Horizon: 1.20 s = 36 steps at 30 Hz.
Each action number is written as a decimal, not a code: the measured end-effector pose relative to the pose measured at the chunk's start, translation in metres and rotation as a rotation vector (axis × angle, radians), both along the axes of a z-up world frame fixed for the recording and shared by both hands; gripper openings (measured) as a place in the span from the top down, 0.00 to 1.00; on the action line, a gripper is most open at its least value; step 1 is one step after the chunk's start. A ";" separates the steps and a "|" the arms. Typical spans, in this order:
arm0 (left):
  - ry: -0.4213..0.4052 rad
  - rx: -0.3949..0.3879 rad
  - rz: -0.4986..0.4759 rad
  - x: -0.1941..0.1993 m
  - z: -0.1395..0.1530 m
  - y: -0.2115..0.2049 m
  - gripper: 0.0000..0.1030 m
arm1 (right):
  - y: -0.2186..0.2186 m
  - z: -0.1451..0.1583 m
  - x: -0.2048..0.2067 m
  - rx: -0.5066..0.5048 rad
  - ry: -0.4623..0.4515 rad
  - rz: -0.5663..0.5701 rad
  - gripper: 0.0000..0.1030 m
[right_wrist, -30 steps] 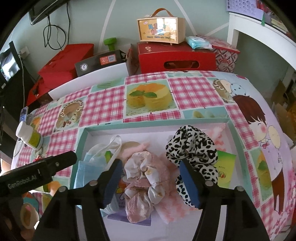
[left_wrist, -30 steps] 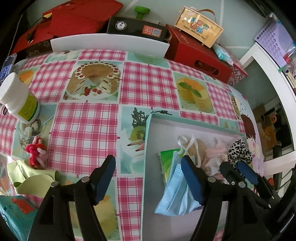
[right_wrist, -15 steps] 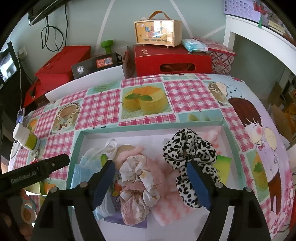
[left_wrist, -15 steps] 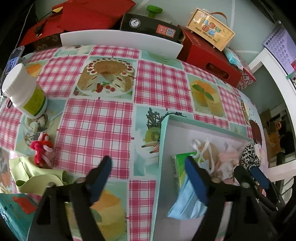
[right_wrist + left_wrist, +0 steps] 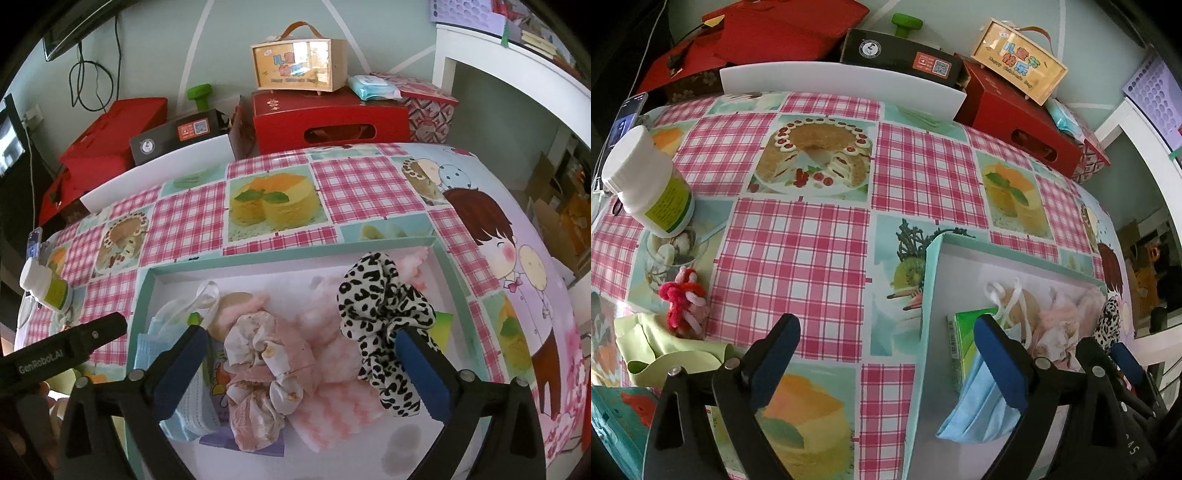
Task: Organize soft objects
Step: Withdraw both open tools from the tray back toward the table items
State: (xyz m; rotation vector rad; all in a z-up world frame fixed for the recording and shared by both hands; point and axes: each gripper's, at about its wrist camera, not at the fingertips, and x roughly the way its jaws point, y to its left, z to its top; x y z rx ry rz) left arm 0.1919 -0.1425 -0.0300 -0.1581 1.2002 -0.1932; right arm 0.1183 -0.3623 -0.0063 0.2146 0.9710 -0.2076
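The leopard scrunchie (image 5: 384,325), pink scrunchie (image 5: 266,369) and blue mask (image 5: 975,406) already lie in the teal tray (image 5: 144,295). Above them, the right gripper (image 5: 301,373) is opening, gripping nothing. The left gripper (image 5: 886,362), also opening and empty, likely goes next for the red yarn knot (image 5: 681,299) and green cloth (image 5: 665,350) on the tabletop (image 5: 798,258).

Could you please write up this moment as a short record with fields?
tray: holds blue face mask, pink scrunchie, leopard scrunchie
outside tray: red yarn knot, green cloth, white bottle
left gripper: jaws opening, nothing between
right gripper: jaws opening over pink scrunchie, not pressing
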 end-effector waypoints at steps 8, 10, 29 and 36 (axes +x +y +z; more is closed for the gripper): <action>-0.027 -0.013 -0.019 -0.004 0.013 0.003 0.08 | 0.001 0.012 -0.004 0.009 -0.067 0.001 0.00; -0.030 -0.014 -0.023 -0.004 0.015 0.007 0.08 | 0.002 0.011 -0.003 0.009 -0.059 0.004 0.00; -0.041 0.031 0.156 -0.005 0.022 0.087 0.08 | 0.045 0.008 0.005 -0.005 -0.042 0.124 0.00; -0.028 -0.002 0.186 -0.006 0.022 0.103 0.08 | 0.078 -0.002 0.013 -0.014 -0.015 0.207 0.00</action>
